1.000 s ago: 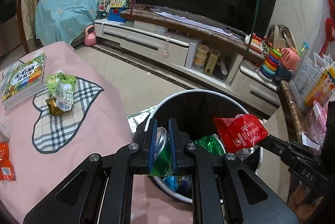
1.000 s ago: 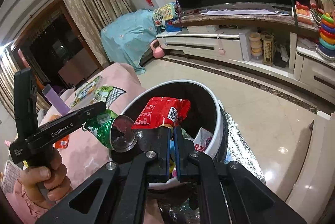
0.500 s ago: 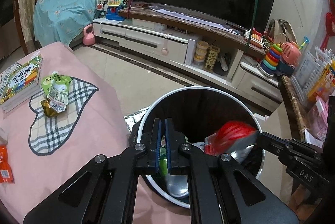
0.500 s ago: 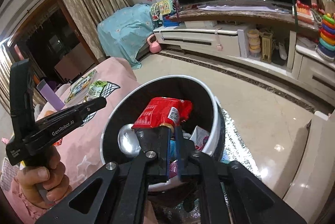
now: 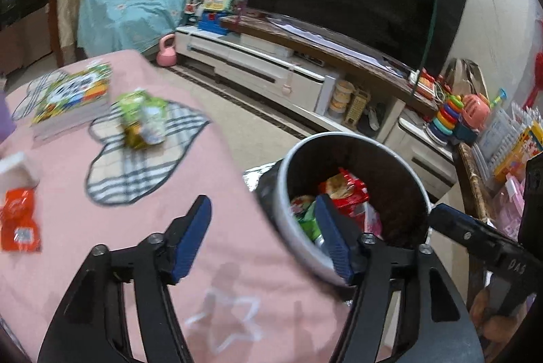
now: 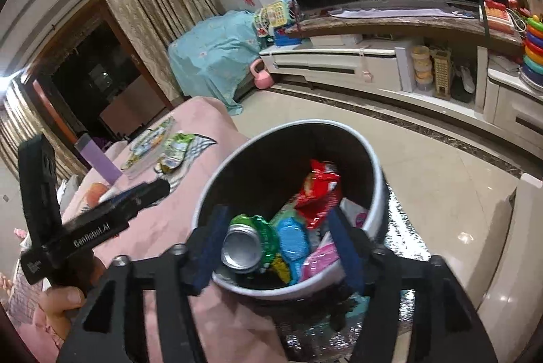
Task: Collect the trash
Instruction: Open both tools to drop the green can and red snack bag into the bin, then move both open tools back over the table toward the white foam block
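The round trash bin [image 5: 400, 159] [image 6: 370, 156] stands beside the pink table. Inside lie a crushed green can [image 6: 246, 242], a red snack bag [image 6: 319, 189] [image 5: 346, 193] and other wrappers. My left gripper [image 5: 263, 239] is open and empty over the table edge by the bin's rim. My right gripper [image 6: 281, 247] is open and empty above the bin. On the table lie a green drink pouch [image 5: 142, 118] [image 6: 176, 149] and an orange wrapper [image 5: 18, 218].
The pink table [image 5: 169, 227] holds a stack of books [image 5: 74, 98], a white box [image 5: 17, 169] and a purple bottle [image 6: 96, 156]. A TV cabinet [image 5: 271, 71] lines the far wall. A cluttered side shelf [image 5: 502, 145] stands right of the bin.
Both grippers have opened. The green can and the red snack bag have dropped into the bin. My left gripper has swung left toward the table.
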The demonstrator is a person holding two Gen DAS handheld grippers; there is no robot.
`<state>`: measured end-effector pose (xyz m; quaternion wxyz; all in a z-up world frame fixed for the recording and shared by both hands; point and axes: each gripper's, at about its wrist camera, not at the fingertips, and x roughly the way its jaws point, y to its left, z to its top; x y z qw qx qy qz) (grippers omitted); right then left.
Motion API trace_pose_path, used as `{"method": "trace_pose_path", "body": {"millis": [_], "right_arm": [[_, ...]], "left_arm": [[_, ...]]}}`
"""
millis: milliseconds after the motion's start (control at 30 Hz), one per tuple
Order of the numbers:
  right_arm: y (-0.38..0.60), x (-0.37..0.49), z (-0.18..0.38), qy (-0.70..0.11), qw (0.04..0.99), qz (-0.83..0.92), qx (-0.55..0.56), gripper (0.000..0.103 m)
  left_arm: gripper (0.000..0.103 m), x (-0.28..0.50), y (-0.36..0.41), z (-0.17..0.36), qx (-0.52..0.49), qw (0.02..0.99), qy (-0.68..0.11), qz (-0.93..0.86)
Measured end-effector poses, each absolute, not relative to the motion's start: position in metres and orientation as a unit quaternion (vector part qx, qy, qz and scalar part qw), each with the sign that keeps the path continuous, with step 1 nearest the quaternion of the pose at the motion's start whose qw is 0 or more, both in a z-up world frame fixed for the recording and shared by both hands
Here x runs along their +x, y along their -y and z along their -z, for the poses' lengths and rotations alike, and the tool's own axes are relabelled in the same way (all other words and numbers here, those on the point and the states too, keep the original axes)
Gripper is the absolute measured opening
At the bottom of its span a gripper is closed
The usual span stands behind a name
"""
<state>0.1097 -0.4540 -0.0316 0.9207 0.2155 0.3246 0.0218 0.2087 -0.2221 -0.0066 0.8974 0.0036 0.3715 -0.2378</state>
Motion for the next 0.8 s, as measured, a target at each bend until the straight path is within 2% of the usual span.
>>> {"method": "trace_pose_path", "body": {"millis": [33,267,800], "right_arm": [[0.45,0.109,0.031,-0.323,0.921,-0.025,0.217,0.073],[0.41,0.104,0.03,-0.317,0.92,-0.055,0.224,0.085],[0.283,0.124,0.045,-0.363,0.9,-0.156,0.182,0.088]], "left_arm": [[0.073,0.206,0.212,0.007,-0.003,0.899,-0.372,0.23],[0.075,0.185,0.136,0.017,-0.041,0.908,-0.376,0.178],[0.075,0.146,-0.006,0.036,-0.076,0.919,-0.379,0.072]]}}
